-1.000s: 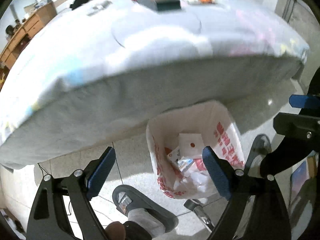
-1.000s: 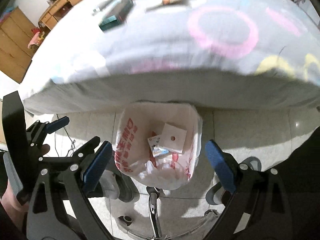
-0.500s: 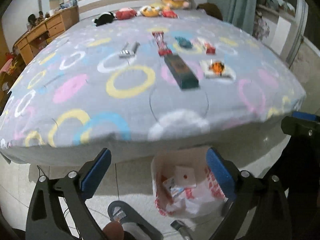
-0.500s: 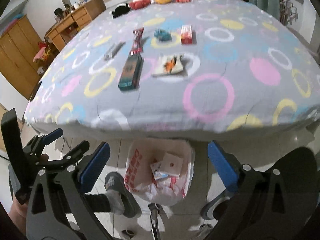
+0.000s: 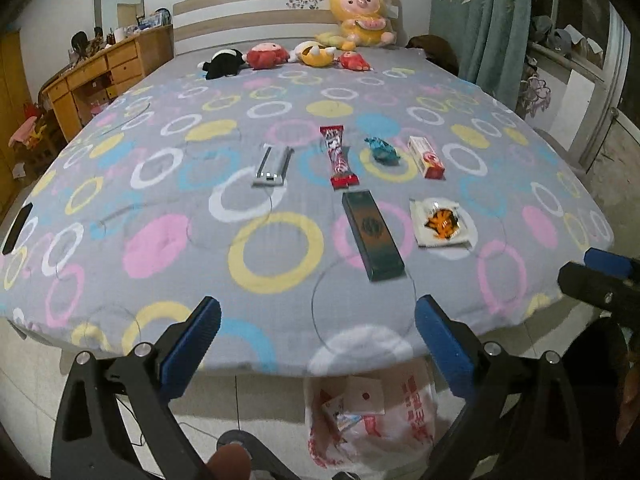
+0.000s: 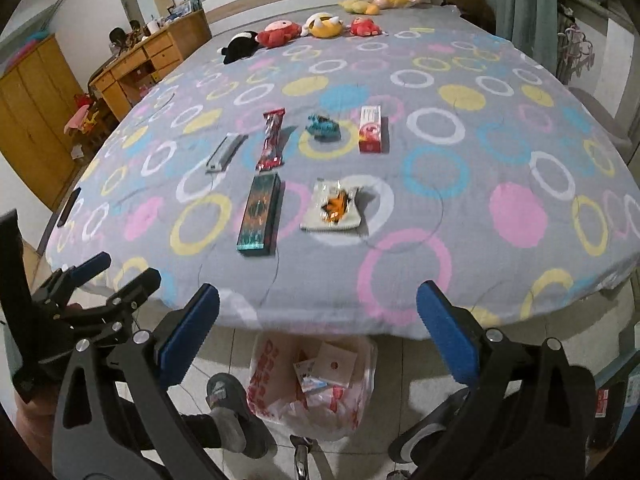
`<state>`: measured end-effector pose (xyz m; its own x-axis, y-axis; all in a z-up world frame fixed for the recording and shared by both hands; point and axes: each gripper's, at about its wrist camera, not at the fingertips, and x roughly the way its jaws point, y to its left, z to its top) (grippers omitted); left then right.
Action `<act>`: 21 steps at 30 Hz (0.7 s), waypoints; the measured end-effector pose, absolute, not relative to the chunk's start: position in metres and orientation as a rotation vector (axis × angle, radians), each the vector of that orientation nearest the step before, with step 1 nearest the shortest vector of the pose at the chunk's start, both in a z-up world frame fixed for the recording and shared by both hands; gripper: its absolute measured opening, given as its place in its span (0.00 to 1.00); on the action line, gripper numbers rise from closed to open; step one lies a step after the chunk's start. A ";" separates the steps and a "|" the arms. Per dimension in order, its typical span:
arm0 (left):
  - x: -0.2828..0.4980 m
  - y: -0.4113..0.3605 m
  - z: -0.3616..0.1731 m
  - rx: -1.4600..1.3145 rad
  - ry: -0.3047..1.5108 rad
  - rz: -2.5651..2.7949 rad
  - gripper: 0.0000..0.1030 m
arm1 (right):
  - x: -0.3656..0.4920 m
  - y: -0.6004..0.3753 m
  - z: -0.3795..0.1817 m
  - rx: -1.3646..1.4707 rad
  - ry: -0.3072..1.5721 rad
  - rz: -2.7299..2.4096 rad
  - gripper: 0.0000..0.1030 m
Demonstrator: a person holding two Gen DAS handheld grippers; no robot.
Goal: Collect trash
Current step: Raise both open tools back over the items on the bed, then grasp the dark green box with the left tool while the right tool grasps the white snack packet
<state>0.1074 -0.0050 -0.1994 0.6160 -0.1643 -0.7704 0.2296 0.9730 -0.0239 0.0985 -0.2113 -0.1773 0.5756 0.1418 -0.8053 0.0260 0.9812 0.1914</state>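
Both hand-held grippers released, left (image 5: 316, 346), right (image 6: 318, 330), trash bag (image 5: 372, 420) half hidden by bed (image 5: 280, 216)

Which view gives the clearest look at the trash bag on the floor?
The right wrist view: the trash bag shows its open mouth, red print and the wrappers inside, between the open right tongs. In the left wrist view the bag is partly hidden behind a finger of the left tongs.
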 end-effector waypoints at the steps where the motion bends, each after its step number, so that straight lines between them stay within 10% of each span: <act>1: 0.112 -0.006 -0.199 0.080 0.879 -0.227 0.92 | 0.101 -0.212 -0.176 0.192 0.955 0.067 0.94; 21: 0.187 -0.060 -0.241 0.125 0.947 -0.213 0.92 | 0.203 -0.234 -0.209 0.213 1.054 -0.001 0.94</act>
